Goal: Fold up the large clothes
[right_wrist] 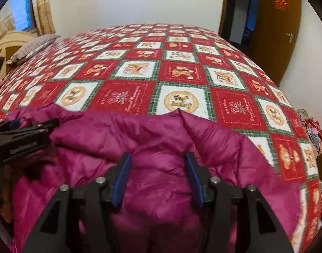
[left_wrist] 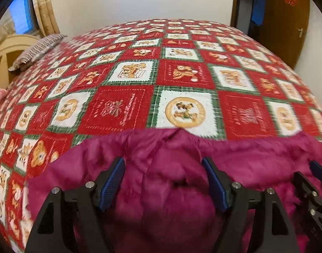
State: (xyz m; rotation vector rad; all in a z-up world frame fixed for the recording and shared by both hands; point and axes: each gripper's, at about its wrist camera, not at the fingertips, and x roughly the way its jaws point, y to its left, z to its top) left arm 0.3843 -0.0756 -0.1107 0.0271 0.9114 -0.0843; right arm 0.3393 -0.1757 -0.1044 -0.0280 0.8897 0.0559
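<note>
Magenta jacket (right_wrist: 152, 145) on quilted bed (right_wrist: 182, 73). Left gripper (left_wrist: 163, 166) and right gripper (right_wrist: 158, 162) fingers spread, released, jacket between, unclamped.

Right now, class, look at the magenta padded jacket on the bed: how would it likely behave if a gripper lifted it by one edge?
The magenta padded jacket is probably floppy: it lies in soft folds and creases on the bedspread. Its puffy quilting suggests it is light for its bulk. The shiny fabric may be slippery, so a shallow pinch could slide off.
</note>
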